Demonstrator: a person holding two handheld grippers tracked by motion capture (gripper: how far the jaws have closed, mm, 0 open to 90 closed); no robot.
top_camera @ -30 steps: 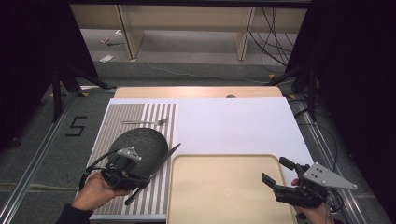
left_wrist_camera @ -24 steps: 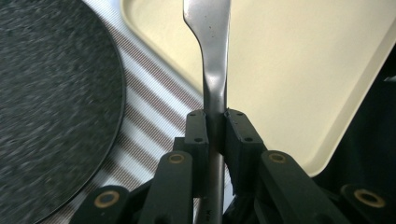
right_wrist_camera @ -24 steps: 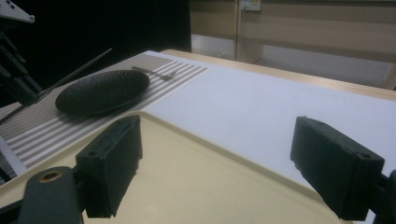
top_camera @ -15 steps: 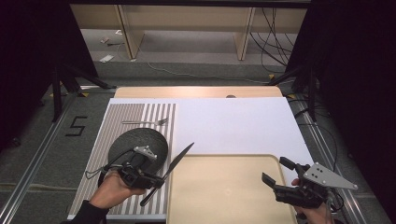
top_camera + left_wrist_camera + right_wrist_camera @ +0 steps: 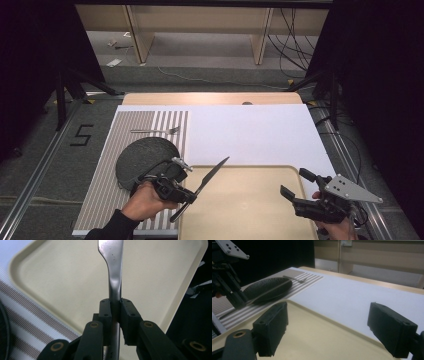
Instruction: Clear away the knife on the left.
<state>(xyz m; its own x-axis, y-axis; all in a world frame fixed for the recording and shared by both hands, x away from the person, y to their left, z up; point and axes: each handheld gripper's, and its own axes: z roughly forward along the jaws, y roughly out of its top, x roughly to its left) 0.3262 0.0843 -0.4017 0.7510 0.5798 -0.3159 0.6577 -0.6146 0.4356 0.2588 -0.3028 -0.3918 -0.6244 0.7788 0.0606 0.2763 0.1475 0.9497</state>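
A metal table knife (image 5: 207,180) is clamped by its handle in my left gripper (image 5: 189,196), which is shut on it. The blade slants up and right over the left edge of the beige tray (image 5: 250,210). The left gripper view has the knife (image 5: 113,270) rising between the closed jaws (image 5: 115,308) above the tray (image 5: 62,277). My right gripper (image 5: 294,182) stands open at the tray's front right with nothing between its jaws. In its own view the right gripper (image 5: 328,325) is low over the tray (image 5: 312,335).
A dark round plate (image 5: 142,155) lies on the striped placemat (image 5: 100,195), with a fork (image 5: 155,131) behind it. A white sheet (image 5: 250,135) covers the table beyond the tray. From the right gripper view, the plate (image 5: 267,287) and fork (image 5: 294,278) lie far left.
My left gripper has carried the knife from over the plate and mat rightward to the tray's left edge. The right gripper has stayed put and open.
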